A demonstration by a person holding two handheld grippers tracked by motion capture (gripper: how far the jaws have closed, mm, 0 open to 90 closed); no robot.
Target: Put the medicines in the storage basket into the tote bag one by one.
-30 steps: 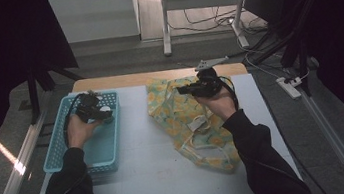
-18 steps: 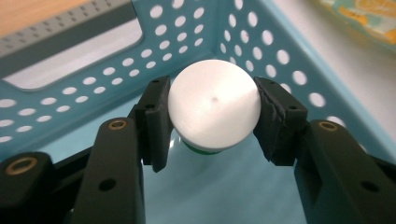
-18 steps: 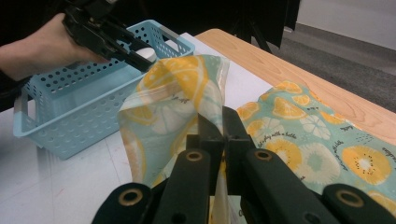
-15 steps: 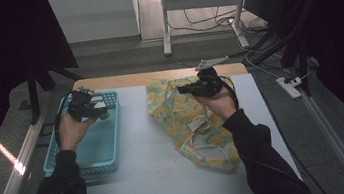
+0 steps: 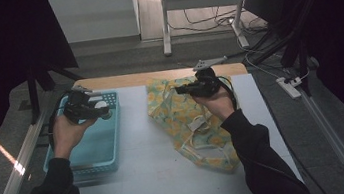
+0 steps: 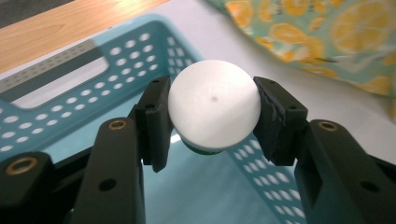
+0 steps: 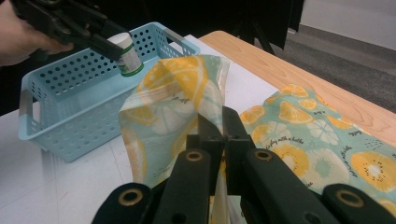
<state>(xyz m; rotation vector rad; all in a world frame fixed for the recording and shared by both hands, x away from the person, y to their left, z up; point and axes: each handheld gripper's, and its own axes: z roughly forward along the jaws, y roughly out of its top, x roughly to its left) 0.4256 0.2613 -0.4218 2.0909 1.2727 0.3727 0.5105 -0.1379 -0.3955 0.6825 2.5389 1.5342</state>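
Left gripper point(image 6: 212, 116) clamped on a small white-capped bottle point(image 6: 214, 109), jaws pressed to both sides of the cap; bottle held up in the air above the light-blue perforated basket point(image 5: 114, 135), near its 2 o'clock corner; green band under the cap shows in the right gripper view point(image 7: 127, 52); right gripper point(image 7: 219, 123) pinched tight on a fold of the lemon-print fabric bag point(image 7: 173, 98), edge lifted off the white table point(image 5: 150, 175); rest of the bag lies flat at 3 o'clock of the basket, running toward 5 o'clock; basket sits at the table's 9 o'clock side; grippers well apart.
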